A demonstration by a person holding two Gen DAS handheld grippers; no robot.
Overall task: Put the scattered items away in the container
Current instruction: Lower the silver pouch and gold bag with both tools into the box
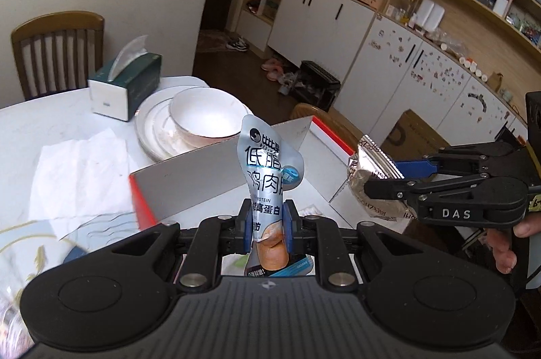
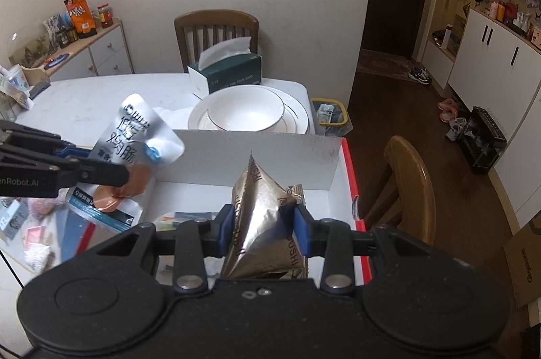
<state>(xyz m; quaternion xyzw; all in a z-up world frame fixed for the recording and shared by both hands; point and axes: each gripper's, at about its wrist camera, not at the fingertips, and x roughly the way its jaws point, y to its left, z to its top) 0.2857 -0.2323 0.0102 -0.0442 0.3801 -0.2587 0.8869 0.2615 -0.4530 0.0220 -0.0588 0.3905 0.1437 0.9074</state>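
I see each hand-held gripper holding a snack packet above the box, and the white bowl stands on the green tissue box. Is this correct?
Not quite. The white bowl stands on a stack of plates, beside the green tissue box, as the right wrist view shows. The rest is correct.

"DAS" stands on the right gripper [image 1: 358, 180]; "PROTEIN" on the silver pouch [image 1: 267, 186] beside it; "SUSHI" on the gold packet [image 2: 267, 223]; "Robot.AI" on the left gripper [image 2: 135, 176].

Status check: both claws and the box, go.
Left claw shut on silver sausage pouch. Right claw shut on gold snack packet. Both held over the open red-edged box. Nothing blocking the drop.
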